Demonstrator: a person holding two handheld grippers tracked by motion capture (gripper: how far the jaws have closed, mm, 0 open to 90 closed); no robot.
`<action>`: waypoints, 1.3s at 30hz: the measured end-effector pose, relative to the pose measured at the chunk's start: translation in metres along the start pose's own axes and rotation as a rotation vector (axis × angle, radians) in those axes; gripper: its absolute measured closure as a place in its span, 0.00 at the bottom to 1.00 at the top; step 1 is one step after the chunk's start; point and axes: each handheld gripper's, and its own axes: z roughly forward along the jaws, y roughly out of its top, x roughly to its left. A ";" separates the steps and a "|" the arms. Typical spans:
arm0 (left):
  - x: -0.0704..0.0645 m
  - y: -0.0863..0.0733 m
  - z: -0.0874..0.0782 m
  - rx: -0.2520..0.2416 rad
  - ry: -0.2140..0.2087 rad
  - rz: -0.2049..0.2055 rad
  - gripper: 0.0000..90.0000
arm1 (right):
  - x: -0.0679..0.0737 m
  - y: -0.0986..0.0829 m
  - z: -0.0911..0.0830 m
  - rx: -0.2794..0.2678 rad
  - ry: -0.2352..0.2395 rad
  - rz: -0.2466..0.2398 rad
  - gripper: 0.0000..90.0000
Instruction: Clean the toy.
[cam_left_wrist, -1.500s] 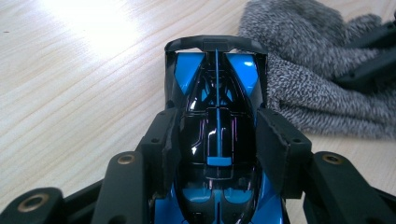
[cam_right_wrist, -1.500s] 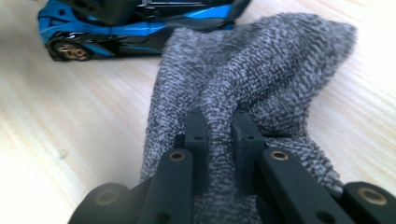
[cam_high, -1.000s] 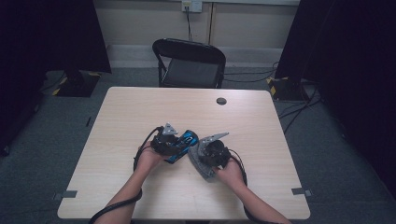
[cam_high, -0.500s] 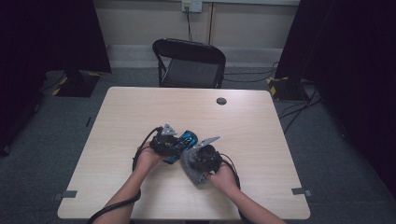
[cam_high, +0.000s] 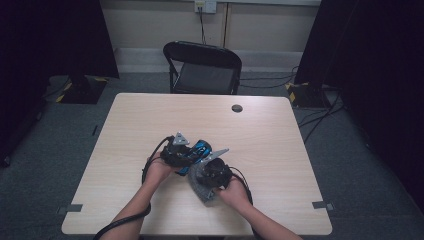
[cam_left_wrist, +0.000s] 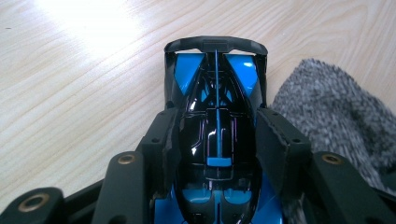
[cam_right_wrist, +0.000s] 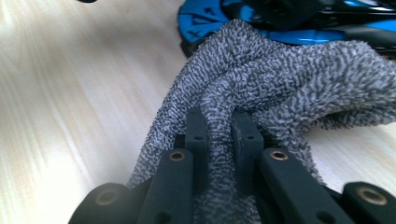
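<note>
At frame center, the left tool (cam_left_wrist: 215, 154) is clamping the blue toy car (cam_left_wrist: 215, 112); the right tool (cam_right_wrist: 219, 140) is pinching the grey cloth (cam_right_wrist: 280, 79), which may slip while wiping.

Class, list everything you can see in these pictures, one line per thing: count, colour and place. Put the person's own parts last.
Toy car: one, blue and black, on the table between the left jaws.
Cloth: one, grey, pinched by the right jaws, lying against the car.
Table: one, light wood, centre of the room.
Cable port: one, dark, far edge of the table.
Folding chair: one, black, behind the table.
Wall socket: one, pale, back wall.
Left hand-held gripper: one, black, shut on the car.
Right hand-held gripper: one, black, shut on the cloth.
</note>
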 end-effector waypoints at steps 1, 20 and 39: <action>0.000 0.000 0.000 -0.004 0.004 -0.002 0.56 | 0.003 0.000 0.001 0.003 0.006 -0.009 0.89; -0.001 -0.001 -0.001 -0.006 -0.003 -0.008 0.56 | 0.017 0.002 0.006 0.015 0.075 -0.035 0.89; 0.000 -0.002 -0.001 -0.012 -0.003 -0.003 0.56 | 0.022 -0.001 0.002 0.011 0.176 -0.057 0.89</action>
